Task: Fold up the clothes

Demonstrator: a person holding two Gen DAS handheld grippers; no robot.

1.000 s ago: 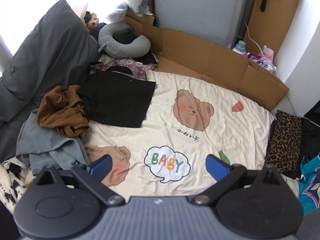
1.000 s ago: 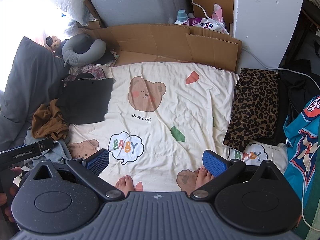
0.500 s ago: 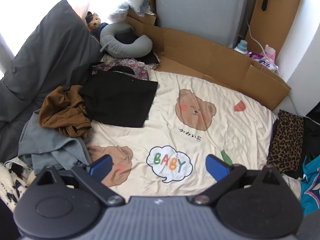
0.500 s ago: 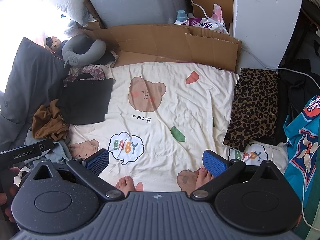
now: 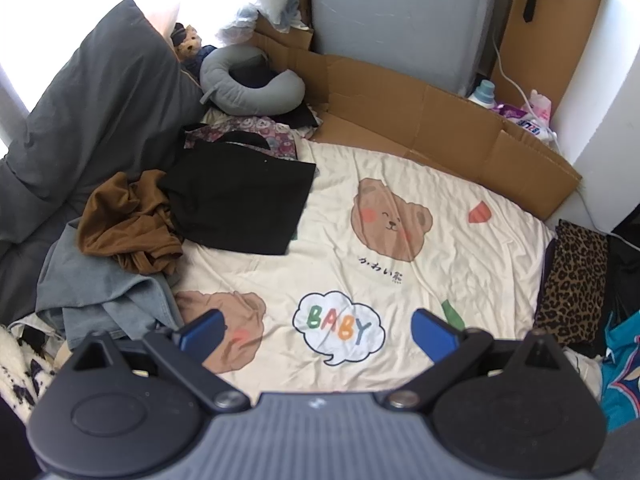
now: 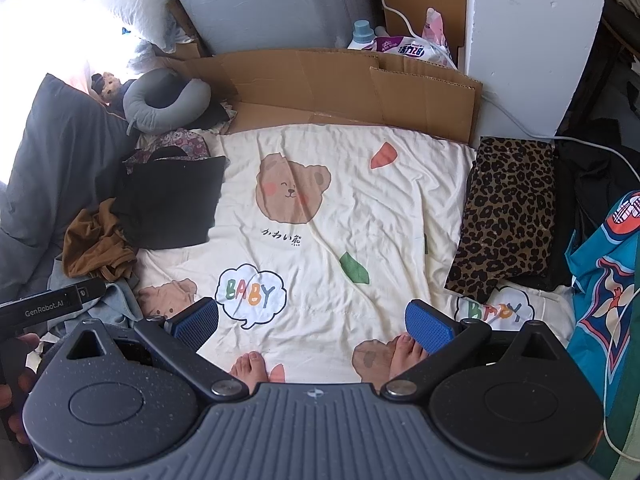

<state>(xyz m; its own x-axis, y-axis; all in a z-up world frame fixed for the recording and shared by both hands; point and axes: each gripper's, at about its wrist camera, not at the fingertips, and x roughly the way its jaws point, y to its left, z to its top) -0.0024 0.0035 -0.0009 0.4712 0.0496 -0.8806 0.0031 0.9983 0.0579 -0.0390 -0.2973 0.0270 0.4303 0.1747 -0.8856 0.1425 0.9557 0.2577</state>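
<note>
A heap of unfolded clothes waits at the left edge of a bed: a slumped grey pillow [image 5: 92, 120], then a crumpled brown garment [image 5: 128, 224] lying on top of a rumpled grey one [image 5: 100, 292], both soft and creased. Just beside them a black garment [image 5: 240, 200] lies flat in a rough rectangle, its far edge overlapping a floral cloth [image 5: 248, 130]; whether it is already folded cannot be told. A grey neck pillow [image 5: 248, 84] curls behind the pile.

The cream bedsheet [image 5: 400, 280], lightly wrinkled and printed with bears and a "BABY" bubble, is bare across its middle. Over it hover the left gripper [image 5: 318, 330] and the right gripper [image 6: 312, 322], each with blue ribbed pads spread wide and holding nothing. The person's bare feet [image 6: 250, 368] stand on the sheet's near edge.

Stiff brown cardboard [image 6: 360, 88] lines the far side. At the right, a leopard-print garment [image 6: 508, 216] sits in a neat flat rectangle, seemingly folded, next to a teal patterned cloth [image 6: 608, 280].

By this showing, the work is at an early stage: the pile is untouched and no piece is in hand.
</note>
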